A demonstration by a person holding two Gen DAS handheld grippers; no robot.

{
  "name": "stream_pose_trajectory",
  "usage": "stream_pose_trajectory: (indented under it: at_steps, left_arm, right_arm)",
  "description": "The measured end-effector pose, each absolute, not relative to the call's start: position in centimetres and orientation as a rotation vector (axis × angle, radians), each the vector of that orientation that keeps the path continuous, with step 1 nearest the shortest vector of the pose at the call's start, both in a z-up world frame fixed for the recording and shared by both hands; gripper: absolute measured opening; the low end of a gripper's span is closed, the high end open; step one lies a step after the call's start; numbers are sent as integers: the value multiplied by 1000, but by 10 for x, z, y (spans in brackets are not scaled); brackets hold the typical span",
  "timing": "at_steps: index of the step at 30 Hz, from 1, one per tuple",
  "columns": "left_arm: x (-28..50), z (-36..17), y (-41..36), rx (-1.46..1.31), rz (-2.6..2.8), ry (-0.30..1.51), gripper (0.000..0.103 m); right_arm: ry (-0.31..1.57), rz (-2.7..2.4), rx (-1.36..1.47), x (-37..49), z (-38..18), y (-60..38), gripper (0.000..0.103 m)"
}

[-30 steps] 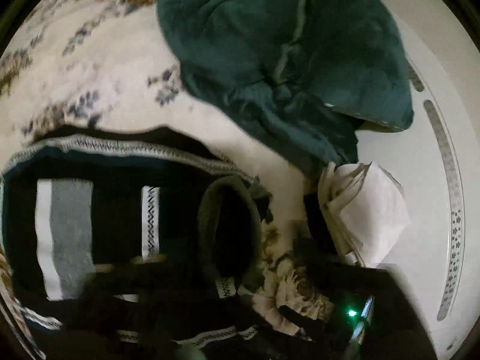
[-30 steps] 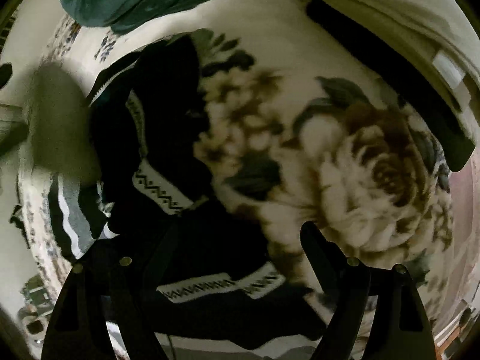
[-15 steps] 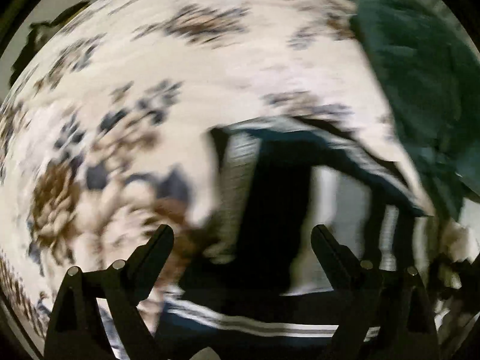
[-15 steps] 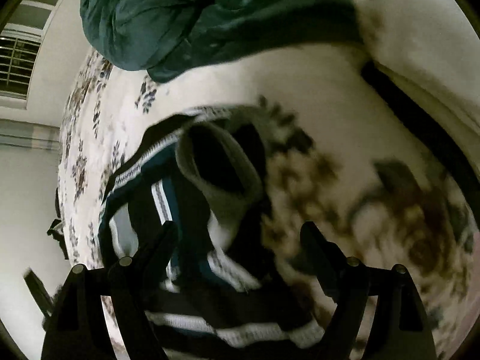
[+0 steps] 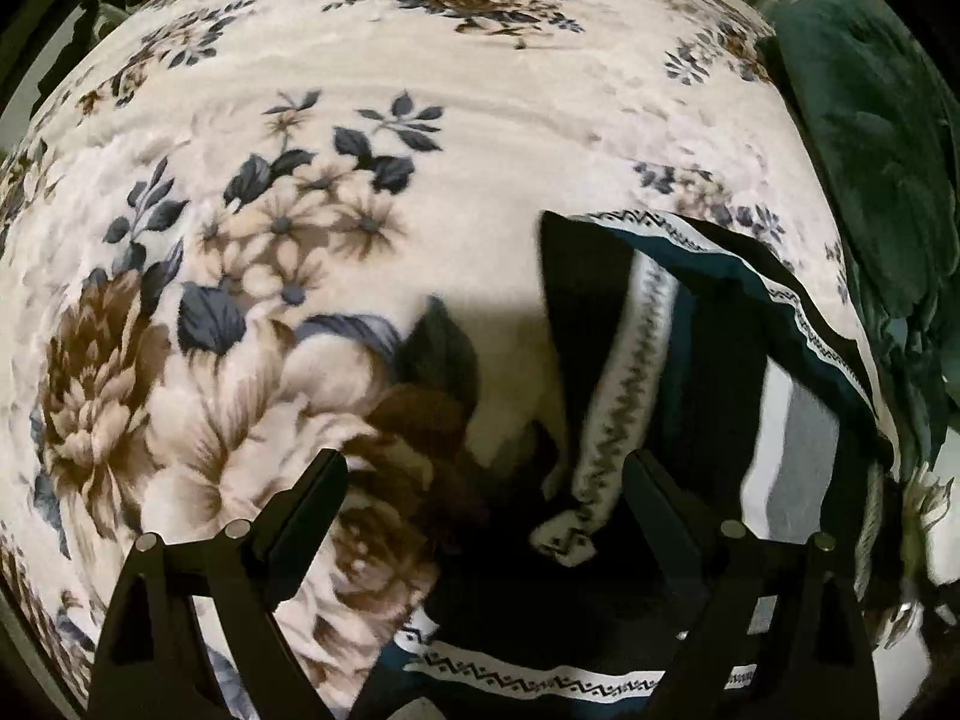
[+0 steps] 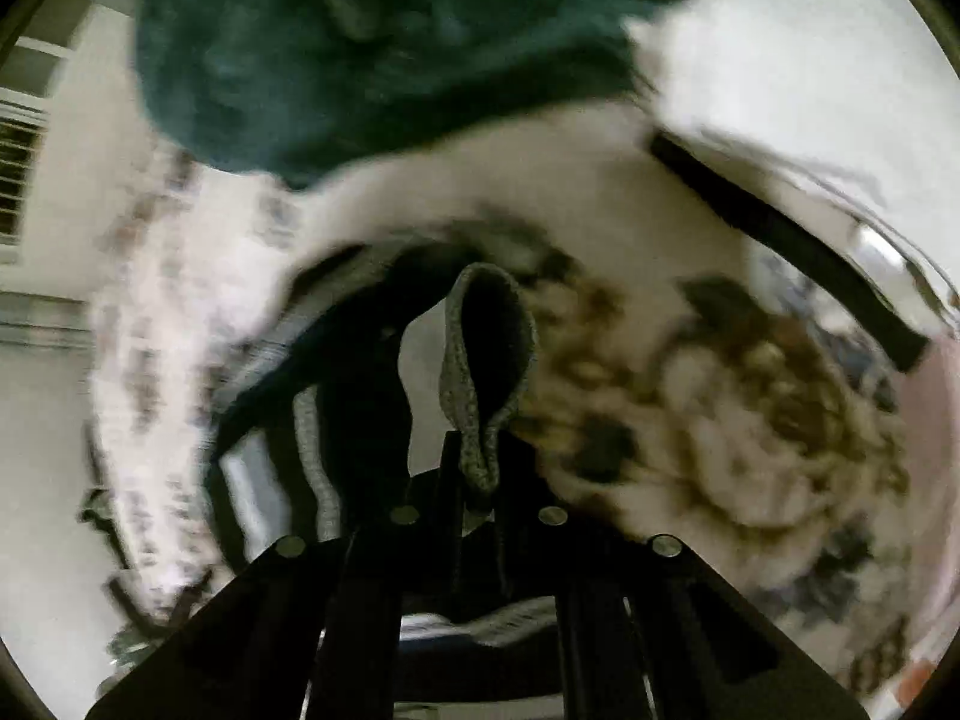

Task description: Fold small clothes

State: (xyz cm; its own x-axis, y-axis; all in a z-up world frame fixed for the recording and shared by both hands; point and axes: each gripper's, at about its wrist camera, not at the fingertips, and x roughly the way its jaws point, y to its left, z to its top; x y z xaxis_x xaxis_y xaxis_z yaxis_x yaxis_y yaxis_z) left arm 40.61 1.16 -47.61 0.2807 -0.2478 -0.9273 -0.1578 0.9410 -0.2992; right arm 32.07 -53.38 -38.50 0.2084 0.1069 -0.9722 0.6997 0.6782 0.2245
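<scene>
While left gripper (image 5: 483,489) hangs spread, empty, dark patterned garment (image 5: 708,360) lies under right jaw on floral blanket (image 5: 360,120); next, likely pinch its edge.
Right gripper (image 6: 477,474), jaws just closing, clamps grey cuff (image 6: 486,372); lifting for fold, apparently.

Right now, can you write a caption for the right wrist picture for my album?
Right hand-held gripper shut on the dark sweater's grey cuff, lifting it above the flowery blanket.

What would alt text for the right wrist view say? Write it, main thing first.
The right gripper is shut on the grey ribbed cuff of a dark striped sweater, its fingers having just closed on it. The sweater hangs over a floral blanket, with a dark green garment heaped beyond; the picture is blurred.
</scene>
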Motion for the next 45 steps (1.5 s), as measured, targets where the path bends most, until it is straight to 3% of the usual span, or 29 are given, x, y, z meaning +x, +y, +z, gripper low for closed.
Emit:
stream_pose_trajectory:
  at_steps: [3,5,9,17,23,26,33,38,40,42,45]
  left_arm:
    - [401,-481,22,-375,-57,1298,93]
    - [395,-483,26,-371,-50,1299,93]
    - [384,-495,29,-372,-46,1316,93]
    - [383,-515,18,-316,-32,1325,93]
    - [376,-532,17,-266,22,1348,93]
    - [373,-536,18,-258,17,1342,93]
    - [373,-540,18,-266,16,1347,93]
    - [375,-529,39,-352,26,1339,93]
    - [376,-518,52,-384,58,1303,93]
    - [378,-511,59,-393,81,1272,93]
    - [389,-514,54,-373,75,1272,93]
  right_arm:
    - [1566,-562,760,323,-429,-544,20]
    - [1548,-551,699,332,-420,-533,23]
    - [1412,-422,536,375,-381,-474,58]
    - [1552,278,233,539,-453,-255,58]
    - [1719,442,215,582,-512,-180,57]
    - [1684,452,217,585,-514,-171,3]
    - [1541,267,339,590,-498,-210,3]
    - [1653,212,337,594,-509,-223,5]
    - [1647,220,346,598,-506,-224,12]
    - [1608,253,350,603,-498,-217,43]
    - [1618,327,327,607,-501,-193,49]
